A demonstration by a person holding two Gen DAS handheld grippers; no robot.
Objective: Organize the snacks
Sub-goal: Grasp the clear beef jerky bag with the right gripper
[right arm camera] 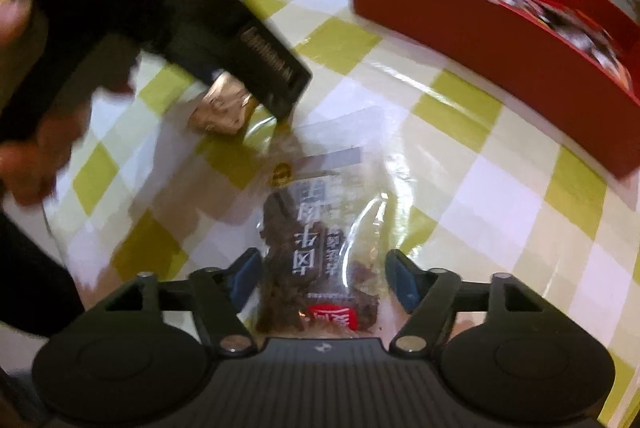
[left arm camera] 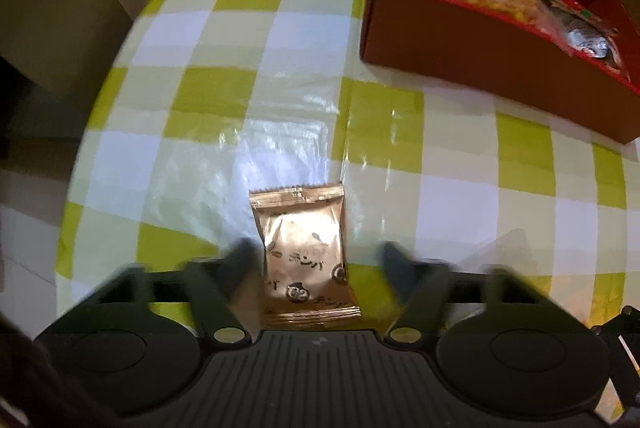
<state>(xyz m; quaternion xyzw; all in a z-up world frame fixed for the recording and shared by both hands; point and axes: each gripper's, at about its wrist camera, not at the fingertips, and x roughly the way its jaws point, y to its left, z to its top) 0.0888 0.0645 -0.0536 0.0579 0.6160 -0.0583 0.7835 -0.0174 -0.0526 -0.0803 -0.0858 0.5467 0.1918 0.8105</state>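
Observation:
A gold foil snack packet (left arm camera: 304, 252) lies flat on the checked tablecloth. My left gripper (left arm camera: 320, 258) hangs over it, its blurred fingers standing apart on either side; the left finger is at the packet's edge and the right one is clear of it. In the right wrist view a clear bag of dark dried snack (right arm camera: 320, 252) lies between the blue pads of my right gripper (right arm camera: 322, 278), which is open around it. That view also shows the gold packet (right arm camera: 224, 107) under the dark body of the left gripper.
A red cardboard box (left arm camera: 480, 67), also in the right wrist view (right arm camera: 480, 39), stands at the far right with several snack bags inside. The green and white tablecloth (left arm camera: 224, 39) ends at the left table edge. A person's hand (right arm camera: 36, 155) is at the left.

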